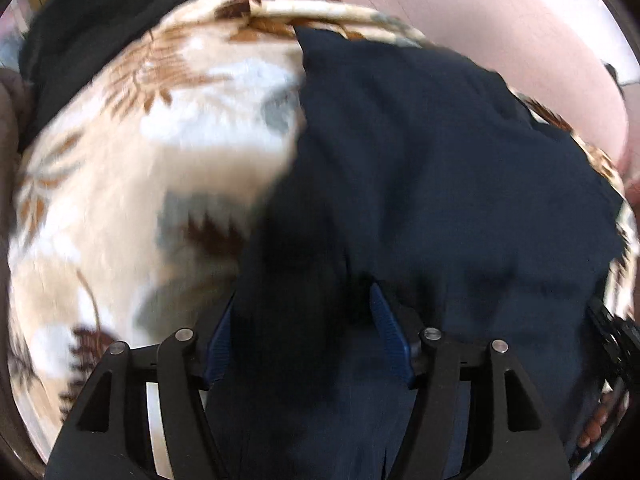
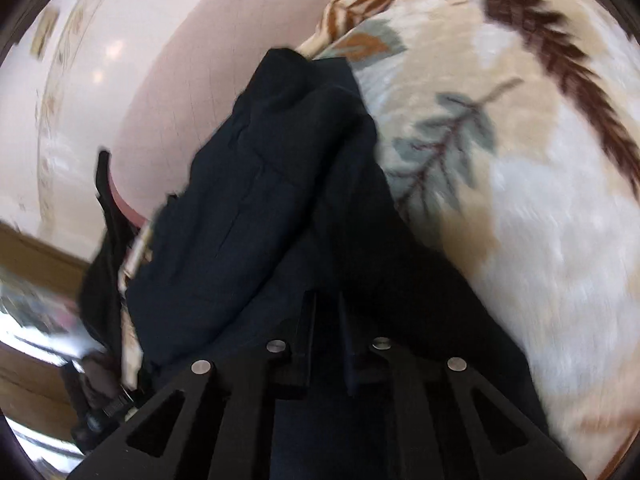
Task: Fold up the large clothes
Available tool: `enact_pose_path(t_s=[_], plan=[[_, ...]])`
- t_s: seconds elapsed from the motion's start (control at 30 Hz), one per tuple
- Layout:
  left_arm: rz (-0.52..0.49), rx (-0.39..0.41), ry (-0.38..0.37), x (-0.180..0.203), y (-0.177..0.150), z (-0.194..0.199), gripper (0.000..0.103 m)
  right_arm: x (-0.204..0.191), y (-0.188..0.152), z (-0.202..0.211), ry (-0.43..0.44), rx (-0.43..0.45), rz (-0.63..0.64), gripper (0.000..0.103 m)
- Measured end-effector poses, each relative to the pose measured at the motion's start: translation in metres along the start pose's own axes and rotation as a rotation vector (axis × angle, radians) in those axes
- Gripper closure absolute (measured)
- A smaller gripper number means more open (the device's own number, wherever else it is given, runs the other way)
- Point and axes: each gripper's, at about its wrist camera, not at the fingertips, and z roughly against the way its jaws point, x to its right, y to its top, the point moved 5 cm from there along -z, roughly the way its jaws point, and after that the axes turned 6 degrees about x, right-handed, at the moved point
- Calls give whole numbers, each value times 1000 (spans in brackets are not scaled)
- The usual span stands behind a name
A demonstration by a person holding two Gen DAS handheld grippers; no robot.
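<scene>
A dark navy garment (image 1: 432, 168) lies over a cream blanket with a brown and grey leaf pattern (image 1: 152, 152). In the left wrist view my left gripper (image 1: 308, 332) has its blue-padded fingers (image 1: 390, 336) spread wide, with navy cloth bunched between them. In the right wrist view the same garment (image 2: 256, 184) hangs in folds over the blanket's edge (image 2: 520, 184). My right gripper (image 2: 326, 344) has its fingers close together, pinching a fold of the navy cloth.
A pale pink floor (image 1: 480, 12) lies beyond the blanket. A second black cloth (image 1: 88, 40) lies at the blanket's far left. A wooden piece of furniture (image 2: 36, 256) stands at the left in the right wrist view. The other gripper's body (image 2: 96, 400) shows low left.
</scene>
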Motion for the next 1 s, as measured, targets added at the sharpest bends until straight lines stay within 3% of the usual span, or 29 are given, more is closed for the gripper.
enact_pose_path(t_s=[0.1,0.43,0.47,0.53,0.63,0.73,0.87,0.93,1.0], plan=[[-6,-34,-21,-9,-31,15,40,2,-23,17,-12,-68,4,90],[-14,-88,-135,-44,-131,74,40,32,-98,99,-62,-165,67,83],[1,-87,-143,-51,-137,81,40,33,-102,110,-79,-162,95,81],[28,-87,-153,-69,-146,91,40,41,-105,135,-115,-136,151,67],[84,-98,-167,-96,-164,102,40,51,-108,167,-158,-69,198,59],[117,-130,-204,-108,-187,111,40,75,-104,197,-187,10,169,56],[87,-137,-229,-100,-204,121,37,104,-105,209,-230,50,107,55],[51,-138,-229,-86,-215,124,31,111,-113,203,-231,30,90,55],[12,-154,-233,-75,-225,127,27,115,-126,193,-153,-40,58,55]])
